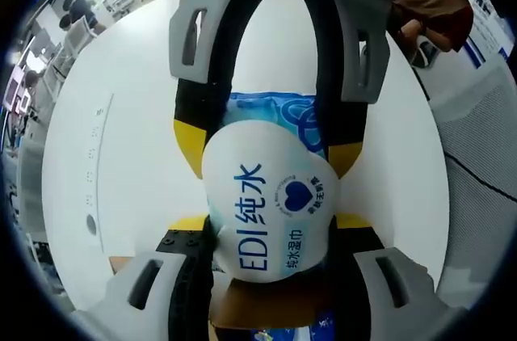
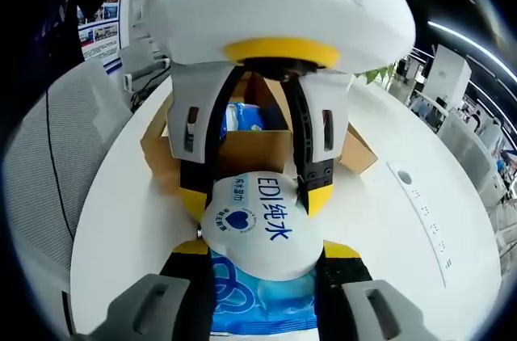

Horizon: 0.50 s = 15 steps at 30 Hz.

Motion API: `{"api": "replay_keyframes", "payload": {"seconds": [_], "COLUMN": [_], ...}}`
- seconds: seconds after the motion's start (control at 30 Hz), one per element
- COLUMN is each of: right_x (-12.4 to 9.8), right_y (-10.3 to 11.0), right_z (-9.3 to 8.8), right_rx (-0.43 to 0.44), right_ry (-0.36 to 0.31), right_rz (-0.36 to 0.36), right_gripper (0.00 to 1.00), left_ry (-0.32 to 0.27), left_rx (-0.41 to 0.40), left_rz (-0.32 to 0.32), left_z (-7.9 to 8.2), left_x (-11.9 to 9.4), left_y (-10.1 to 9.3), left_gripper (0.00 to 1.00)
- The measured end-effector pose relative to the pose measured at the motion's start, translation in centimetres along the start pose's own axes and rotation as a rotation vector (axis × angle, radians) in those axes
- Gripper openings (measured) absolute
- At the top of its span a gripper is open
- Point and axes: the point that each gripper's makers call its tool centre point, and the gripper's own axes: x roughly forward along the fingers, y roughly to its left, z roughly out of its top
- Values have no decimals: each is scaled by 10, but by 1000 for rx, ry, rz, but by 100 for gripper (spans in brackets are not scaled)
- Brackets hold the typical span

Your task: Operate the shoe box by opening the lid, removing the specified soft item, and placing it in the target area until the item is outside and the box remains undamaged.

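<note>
We hold the wet wipes pack point(image 1: 271, 212) between both jaws, left gripper point(image 1: 271, 276) and right gripper point(image 2: 262, 276) clamped on opposite ends, above the open shoe box point(image 2: 250, 147).

A white, rounded tabletop point(image 2: 121, 220) is carrying the scene, its bare surface point(image 1: 137, 155) spreading wide in the left gripper view. A brown cardboard shoe box point(image 2: 257, 147) is sitting directly on it in the right gripper view, flaps standing open, with something blue showing inside. A strip of small round fittings point(image 2: 420, 204) is lying set into the tabletop well to one side of the box.
</note>
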Motion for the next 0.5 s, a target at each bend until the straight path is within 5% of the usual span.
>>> {"api": "replay_keyframes", "payload": {"seconds": [0.5], "right_x": [-2], "right_y": [1], "right_z": [-19], "right_rx": [3], "right_ry": [33], "right_rz": [-11], "right_gripper": [46], "left_ry": [-20], "left_rx": [2], "left_rz": [9], "left_z": [11], "left_x": [7], "left_y": [-1], "left_gripper": [57]}}
